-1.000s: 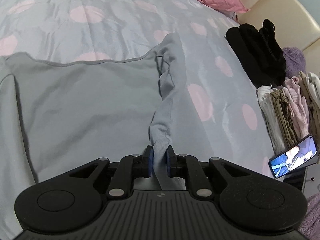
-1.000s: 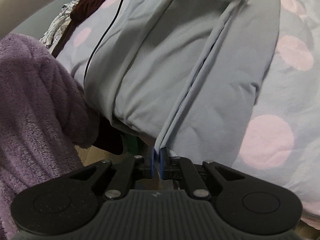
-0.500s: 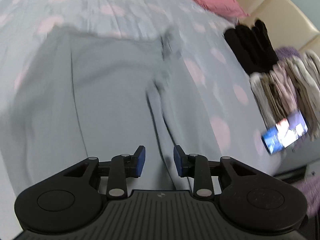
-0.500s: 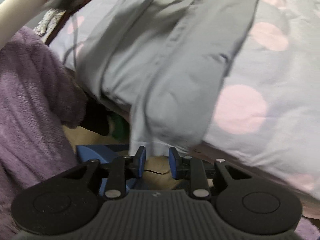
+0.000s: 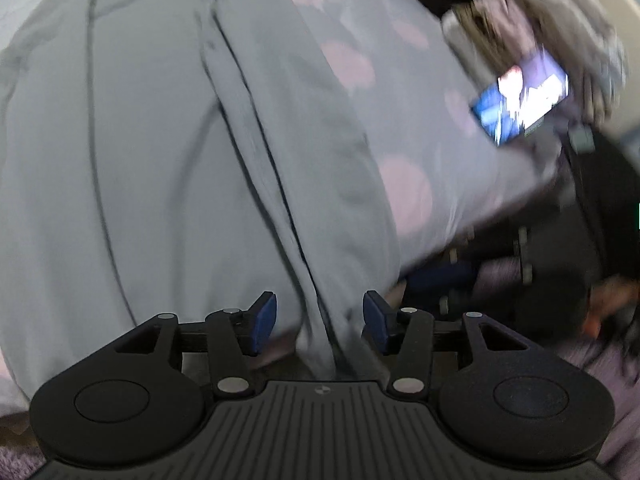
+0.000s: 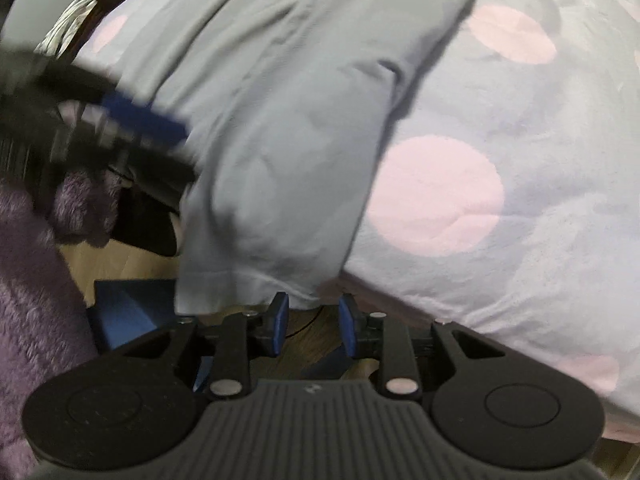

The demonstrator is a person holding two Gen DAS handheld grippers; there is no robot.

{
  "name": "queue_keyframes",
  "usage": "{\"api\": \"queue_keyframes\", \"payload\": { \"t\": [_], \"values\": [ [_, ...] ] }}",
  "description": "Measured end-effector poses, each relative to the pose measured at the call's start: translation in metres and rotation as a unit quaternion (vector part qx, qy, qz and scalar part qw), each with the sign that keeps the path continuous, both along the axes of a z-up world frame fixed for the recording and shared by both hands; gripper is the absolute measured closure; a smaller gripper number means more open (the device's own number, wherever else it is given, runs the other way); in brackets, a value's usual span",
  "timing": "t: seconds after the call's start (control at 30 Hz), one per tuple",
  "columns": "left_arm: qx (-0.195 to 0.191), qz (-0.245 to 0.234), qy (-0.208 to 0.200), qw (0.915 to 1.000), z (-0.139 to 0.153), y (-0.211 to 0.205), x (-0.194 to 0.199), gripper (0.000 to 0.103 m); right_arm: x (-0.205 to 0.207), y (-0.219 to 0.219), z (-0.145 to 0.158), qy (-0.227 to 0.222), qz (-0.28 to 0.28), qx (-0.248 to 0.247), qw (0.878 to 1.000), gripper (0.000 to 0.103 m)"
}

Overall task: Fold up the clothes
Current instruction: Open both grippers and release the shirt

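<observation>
The left gripper (image 5: 319,322) points down over the edge of the bed, its jaws opening, blue pads (image 5: 265,316) spread wide. A ridge of the grey garment (image 5: 160,152) runs up between them, but neither pad presses on it — the cloth lies loose. The right gripper (image 6: 312,326) is beside it, also aimed down at the bed's edge, jaws parted and holding nothing; the hem of the garment hangs just beyond its tips, over the side of the mattress, not pinched.

The garment itself lies spread on the bedspread (image 6: 520,128) (pale lilac with big pink dots), folded lengthwise so that a long crease runs away from the left gripper toward the far side. Its near end droops off the bed. In the right wrist view the left gripper shows as a dark blur with a blue pad, hovering at the garment's left edge, above a fluffy purple robe (image 6: 28,280).

Farther off, a lit phone (image 5: 522,98) lies on the bedspread — behind it a blurred stack of folded clothes (image 5: 552,12).
</observation>
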State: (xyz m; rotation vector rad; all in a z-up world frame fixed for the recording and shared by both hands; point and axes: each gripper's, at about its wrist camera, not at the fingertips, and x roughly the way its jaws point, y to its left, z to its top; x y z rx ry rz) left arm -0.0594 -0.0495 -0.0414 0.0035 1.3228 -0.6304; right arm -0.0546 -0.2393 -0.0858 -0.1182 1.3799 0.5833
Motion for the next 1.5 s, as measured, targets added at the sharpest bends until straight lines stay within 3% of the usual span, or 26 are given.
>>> {"api": "queue_keyframes", "payload": {
  "t": [0.1,0.27,0.3,0.33,0.37,0.43,0.57,0.67,0.87,0.93,1.0,1.17,1.4,1.5],
  "values": [
    [0.042,-0.034,-0.024,0.9983,-0.013,-0.013,-0.009,0.057,0.007,-0.006,-0.009,0.004,-0.019,0.024,1.000,0.072],
    [0.031,-0.041,-0.032,0.9981,-0.021,-0.008,-0.008,0.058,0.017,-0.012,-0.030,0.029,-0.050,0.062,0.996,0.071],
    [0.031,-0.048,-0.034,0.9978,-0.021,-0.007,-0.009,0.068,0.017,-0.012,-0.033,0.031,-0.052,0.066,0.996,0.081],
    [0.030,-0.054,-0.036,0.9975,-0.020,-0.005,-0.011,0.084,0.016,-0.013,-0.030,0.032,-0.050,0.069,0.996,0.099],
    [0.027,-0.059,-0.036,0.9972,-0.019,-0.003,-0.012,0.092,0.015,-0.013,-0.028,0.033,-0.048,0.072,0.996,0.099],
    [-0.008,-0.060,-0.015,0.9981,-0.017,0.002,-0.010,0.097,0.009,-0.016,-0.017,0.049,-0.047,0.076,0.995,0.100],
    [-0.041,-0.078,0.009,0.9961,-0.015,0.007,-0.007,0.099,-0.009,-0.022,0.013,0.043,-0.025,0.073,0.996,0.100],
    [-0.053,-0.064,0.044,0.9956,-0.028,0.015,0.001,0.099,-0.012,-0.026,0.009,0.048,-0.031,0.073,0.996,0.100],
    [-0.005,-0.065,0.071,0.9953,-0.048,0.009,-0.001,0.099,-0.016,-0.012,-0.003,0.051,-0.010,0.035,0.998,0.098],
    [0.011,-0.064,0.071,0.9954,-0.046,0.010,-0.003,0.093,-0.017,-0.009,-0.006,0.047,-0.006,0.010,0.999,0.096],
    [0.018,-0.058,0.063,0.9962,-0.038,0.013,-0.005,0.088,-0.015,-0.013,0.002,0.035,-0.011,0.009,0.999,0.094],
    [-0.022,-0.054,0.016,0.9982,0.002,0.027,0.006,0.084,-0.006,-0.021,0.024,-0.002,-0.019,0.006,1.000,0.083],
    [-0.012,-0.049,-0.098,0.9938,0.035,0.017,0.075,0.083,0.028,-0.019,0.048,-0.057,0.005,-0.024,0.998,0.077],
    [-0.010,-0.039,-0.133,0.9903,0.038,0.014,0.115,0.072,0.043,-0.012,0.054,-0.073,0.018,-0.031,0.997,0.073]
  ]
}}
